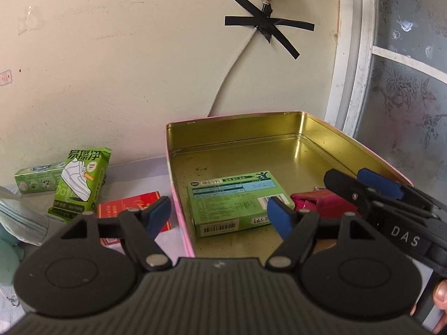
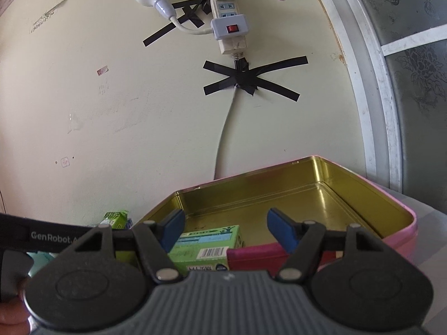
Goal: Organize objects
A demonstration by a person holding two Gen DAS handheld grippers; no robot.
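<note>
A pink tin (image 1: 178,195) with a gold inside stands against the wall; it also shows in the right wrist view (image 2: 402,217). Inside lie a green medicine box (image 1: 234,203) (image 2: 206,245) and a magenta wallet (image 1: 321,203) (image 2: 251,256). My left gripper (image 1: 219,217) is open and empty, straddling the tin's left wall near the green box. My right gripper (image 2: 225,230) is open and empty above the tin's near edge, over the wallet; it also shows in the left wrist view (image 1: 360,178).
Left of the tin lie a red box (image 1: 123,209), a green shoe-wipes pack (image 1: 81,184) and a green toothpaste box (image 1: 36,178). A grey pouch (image 1: 19,223) is at far left. A power strip (image 2: 229,22) and taped cord hang on the wall. A window frame (image 2: 371,111) stands right.
</note>
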